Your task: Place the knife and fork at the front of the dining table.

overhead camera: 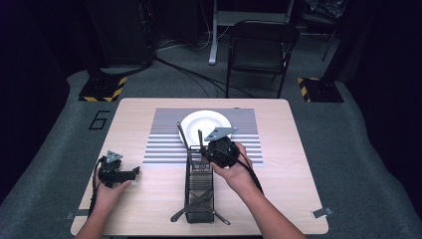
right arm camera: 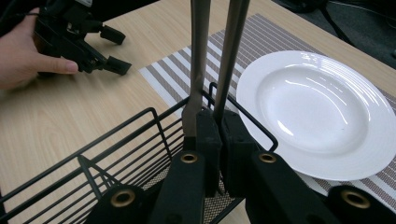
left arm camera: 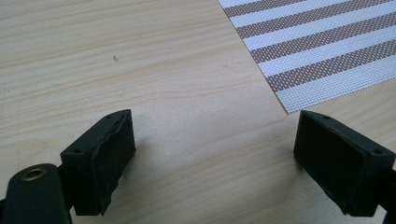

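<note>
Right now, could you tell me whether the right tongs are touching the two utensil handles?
Touching. In the right gripper view the right tongs are closed with the two utensil handles pinched between the pads, standing up over the wire basket.

High view looks down over the whole table [overhead camera: 149, 199]; both gripper views sit close, sharing the striped placemat [left arm camera: 317, 42].

The plate [right arm camera: 322, 112] is plain white. The placemat [left arm camera: 317, 42] has brown and white stripes. The table [left arm camera: 140, 60] is pale wood grain. The wire basket [right arm camera: 112, 154] and both grippers [right arm camera: 217, 140] [left arm camera: 215, 158] are black. The utensil handles [right arm camera: 219, 51] are dull grey-brown.
</note>
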`<state>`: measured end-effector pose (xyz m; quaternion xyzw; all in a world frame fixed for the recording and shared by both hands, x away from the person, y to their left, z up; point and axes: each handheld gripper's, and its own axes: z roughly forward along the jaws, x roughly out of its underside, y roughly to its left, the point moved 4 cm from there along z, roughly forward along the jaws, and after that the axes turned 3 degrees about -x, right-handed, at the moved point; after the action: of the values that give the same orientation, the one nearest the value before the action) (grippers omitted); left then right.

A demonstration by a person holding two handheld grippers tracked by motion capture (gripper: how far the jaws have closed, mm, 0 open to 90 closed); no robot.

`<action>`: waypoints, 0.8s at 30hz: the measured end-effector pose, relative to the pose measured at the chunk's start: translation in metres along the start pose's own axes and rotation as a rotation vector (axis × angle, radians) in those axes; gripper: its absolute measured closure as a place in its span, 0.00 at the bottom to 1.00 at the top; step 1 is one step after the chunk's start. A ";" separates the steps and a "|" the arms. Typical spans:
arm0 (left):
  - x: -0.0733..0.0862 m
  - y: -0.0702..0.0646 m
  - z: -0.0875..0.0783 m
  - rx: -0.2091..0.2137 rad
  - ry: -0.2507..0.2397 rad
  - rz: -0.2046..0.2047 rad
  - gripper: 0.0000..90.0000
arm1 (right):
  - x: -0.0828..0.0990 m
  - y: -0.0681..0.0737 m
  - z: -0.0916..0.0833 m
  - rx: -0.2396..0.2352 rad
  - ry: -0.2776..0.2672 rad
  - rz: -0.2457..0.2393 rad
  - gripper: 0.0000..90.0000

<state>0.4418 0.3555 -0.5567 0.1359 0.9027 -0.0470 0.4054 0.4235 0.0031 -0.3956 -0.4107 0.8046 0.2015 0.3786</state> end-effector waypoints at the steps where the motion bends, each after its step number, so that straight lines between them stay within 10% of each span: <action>1: 0.000 0.000 0.000 0.000 0.000 -0.001 0.14 | -0.001 0.000 -0.002 -0.002 0.000 0.008 0.97; 24: 0.000 0.000 0.000 0.000 -0.004 -0.002 0.14 | -0.033 -0.006 -0.051 -0.015 -0.029 0.016 0.97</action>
<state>0.4420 0.3554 -0.5568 0.1352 0.9020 -0.0476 0.4073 0.4178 -0.0156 -0.3375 -0.4040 0.8009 0.2163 0.3855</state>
